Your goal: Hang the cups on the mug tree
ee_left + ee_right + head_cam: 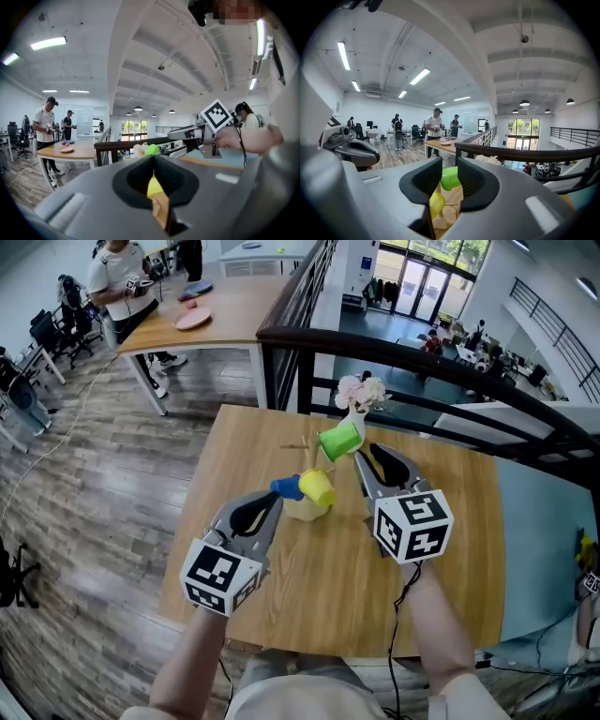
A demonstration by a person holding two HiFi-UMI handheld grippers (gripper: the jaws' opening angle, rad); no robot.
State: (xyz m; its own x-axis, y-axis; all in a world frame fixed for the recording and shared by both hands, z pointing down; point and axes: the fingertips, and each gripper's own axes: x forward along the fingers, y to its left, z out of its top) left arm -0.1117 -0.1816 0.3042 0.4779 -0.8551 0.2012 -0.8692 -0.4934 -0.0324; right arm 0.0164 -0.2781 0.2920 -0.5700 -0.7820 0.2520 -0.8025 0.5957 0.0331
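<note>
Final step: green cup (339,440) looks hung on mug tree (307,510); right hand-held gripper (360,458) part-spread just beside it, pinching nothing; left hand-held gripper (275,496) pressed together, empty; next: back off without knocking pegs.

Left gripper (277,496) jaws together; right gripper (362,458) jaws slightly apart; both point nearly level.

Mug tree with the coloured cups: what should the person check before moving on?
1. Green cup hangs on the mug tree: ok.
2. Yellow cup and blue cup hang lower down: ok.
3. Left gripper shut, empty: ok.
4. Right gripper jaws slightly apart, gripping nothing: ok.
5. Right gripper clear of the green cup: cannot tell, they look very close.
6. Vase of flowers upright behind the tree: ok.
</note>
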